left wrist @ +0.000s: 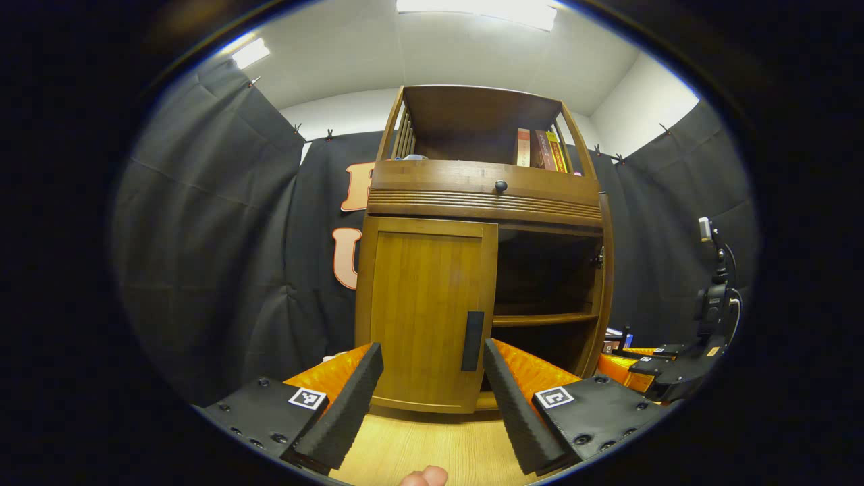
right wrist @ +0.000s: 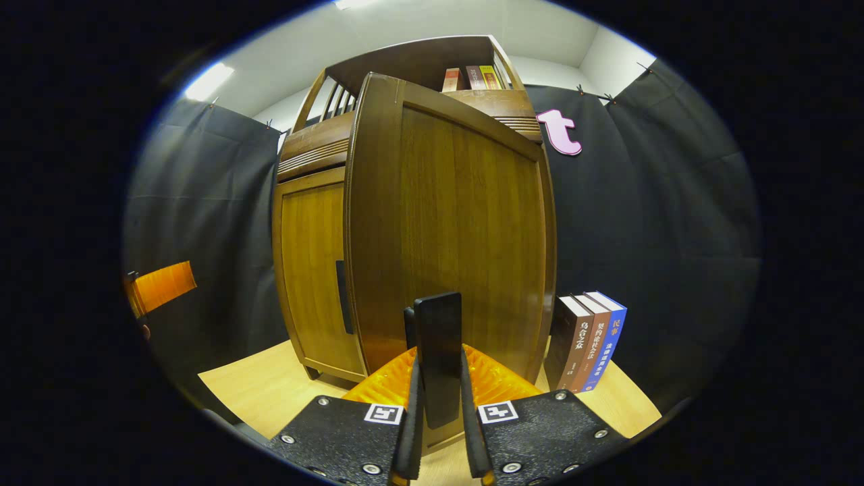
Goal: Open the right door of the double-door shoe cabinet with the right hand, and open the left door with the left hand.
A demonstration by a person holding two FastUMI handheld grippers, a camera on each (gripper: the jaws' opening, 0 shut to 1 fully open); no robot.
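The shoe cabinet point(left wrist: 482, 202) stands on a pale wooden tabletop point(left wrist: 432, 445), backed against the booth's black cloth. Its right door point(right wrist: 459, 229) is swung out wide, so that its outer face is presented square to the right gripper view and the dark inner shelf point(left wrist: 543, 318) is exposed in the left gripper view.

The right gripper point(right wrist: 440, 405) is seen closed onto the right door's dark vertical handle point(right wrist: 439, 351); the fingers are drawn narrow with the handle pinched between them, both appearing to press on it. The grip is presumably kept so that the door can be held at its open angle.

The left door point(left wrist: 425, 310) is shut, flush in its frame, its own dark handle point(left wrist: 472, 341) set at the inner edge near the middle of the cabinet. The left gripper point(left wrist: 432, 385) is held just short of it with the fingers spread wide and nothing between them, the handle falling in the gap as viewed. That spread is judged a preparation for straddling the handle. Whether the fingers are level with the handle or slightly below cannot be settled through the fisheye distortion.

A fingertip point(left wrist: 424, 476) of the holding hand is glimpsed at the lower edge. Three books point(right wrist: 586, 341) stand upright beside the cabinet's right flank; more books point(left wrist: 540, 150) sit on the open top shelf.
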